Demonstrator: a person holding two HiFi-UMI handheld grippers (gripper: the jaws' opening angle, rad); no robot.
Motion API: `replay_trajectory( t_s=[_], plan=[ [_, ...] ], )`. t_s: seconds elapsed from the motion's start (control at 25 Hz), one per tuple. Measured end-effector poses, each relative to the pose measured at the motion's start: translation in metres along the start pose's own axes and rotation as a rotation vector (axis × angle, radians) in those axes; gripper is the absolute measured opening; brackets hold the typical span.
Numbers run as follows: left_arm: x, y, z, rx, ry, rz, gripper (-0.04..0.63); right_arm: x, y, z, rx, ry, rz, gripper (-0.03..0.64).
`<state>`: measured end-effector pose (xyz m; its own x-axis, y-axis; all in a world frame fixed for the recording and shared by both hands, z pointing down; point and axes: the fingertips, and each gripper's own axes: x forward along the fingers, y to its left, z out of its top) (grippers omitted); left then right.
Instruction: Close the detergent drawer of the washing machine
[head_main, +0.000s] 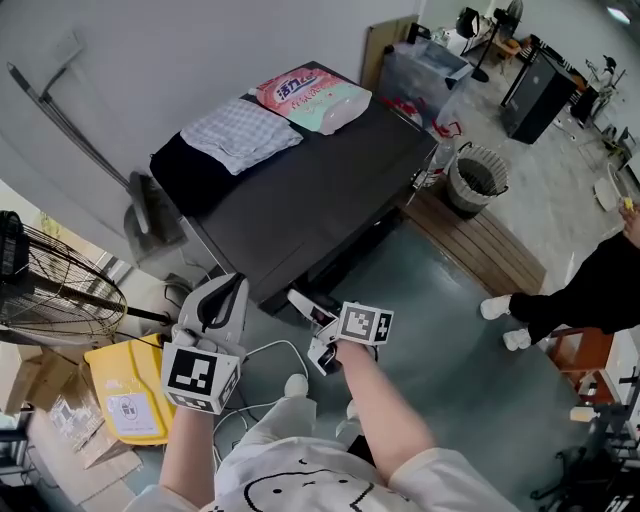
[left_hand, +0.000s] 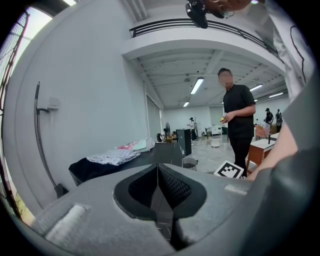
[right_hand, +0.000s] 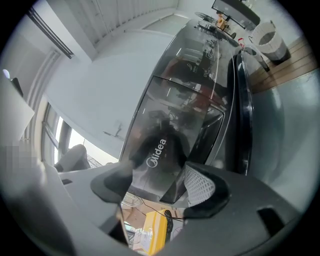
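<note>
The dark washing machine (head_main: 320, 190) has its detergent drawer (right_hand: 162, 145) projecting from the front face, where the right gripper (right_hand: 160, 192) meets it – jaws set apart, the end of the glossy drawer front between them – while the left gripper (left_hand: 159, 186) is held beside the machine, jaws closed together on nothing.

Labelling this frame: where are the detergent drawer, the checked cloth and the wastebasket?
detergent drawer (right_hand: 165, 135), right gripper view, front panel.
checked cloth (head_main: 240, 132), head view, its middle.
wastebasket (head_main: 468, 200), head view, outer wall.
</note>
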<state>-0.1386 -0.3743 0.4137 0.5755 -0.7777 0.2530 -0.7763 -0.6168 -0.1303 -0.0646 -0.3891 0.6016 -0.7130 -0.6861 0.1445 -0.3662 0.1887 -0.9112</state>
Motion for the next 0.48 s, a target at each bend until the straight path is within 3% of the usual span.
replay_trajectory(
  t_s=[0.24, 0.48],
  plan=[
    [-0.007, -0.009, 0.006, -0.007, -0.011, 0.017, 0.02, -0.009, 0.001, 0.0, -0.017, 0.016, -0.068, 0.316],
    [-0.027, -0.02, 0.006, -0.024, -0.019, 0.053, 0.02, -0.021, 0.013, -0.009, -0.075, 0.047, -0.082, 0.316]
  ],
)
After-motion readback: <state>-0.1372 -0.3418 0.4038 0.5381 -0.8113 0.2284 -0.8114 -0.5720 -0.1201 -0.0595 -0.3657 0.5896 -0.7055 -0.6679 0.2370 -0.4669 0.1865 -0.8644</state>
